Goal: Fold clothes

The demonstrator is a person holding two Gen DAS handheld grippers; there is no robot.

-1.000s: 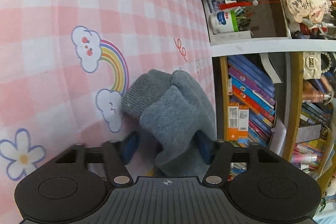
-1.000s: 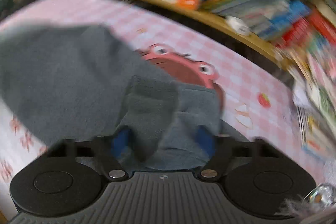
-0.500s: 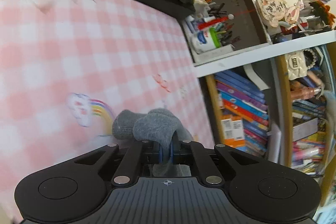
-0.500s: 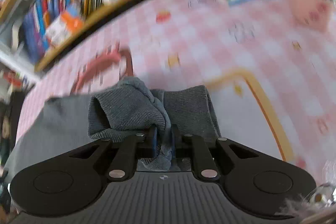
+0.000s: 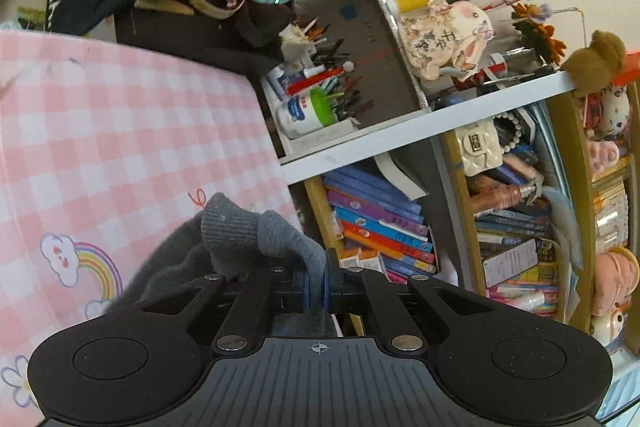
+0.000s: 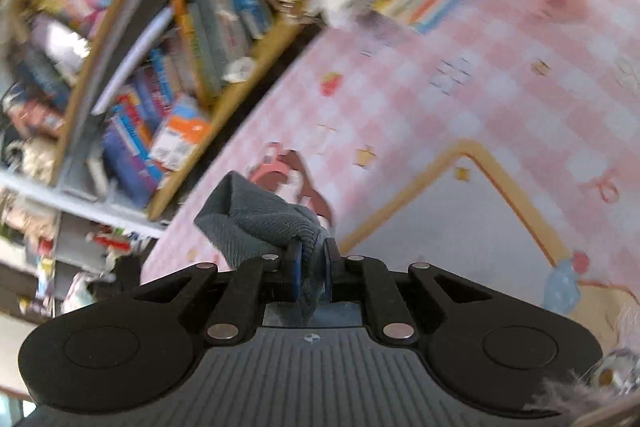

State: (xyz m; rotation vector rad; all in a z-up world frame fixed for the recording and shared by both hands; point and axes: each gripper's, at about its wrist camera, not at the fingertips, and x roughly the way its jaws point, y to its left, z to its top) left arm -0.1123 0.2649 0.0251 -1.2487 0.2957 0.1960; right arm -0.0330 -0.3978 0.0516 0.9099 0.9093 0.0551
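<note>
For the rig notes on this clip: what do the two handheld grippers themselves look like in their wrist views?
Both look alike. The left gripper and the right gripper have matte black bodies with a ribbed grey centre panel bearing a small crosshair mark, flanked by two round black housings. Black linkage bars with silver pivot pins lead to fingers faced with blue pads. No cables, sleeves or hands are visible.

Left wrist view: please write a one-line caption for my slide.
Left gripper shut on a grey knit garment, lifting it above the pink checked cloth beside crowded bookshelves.
</note>
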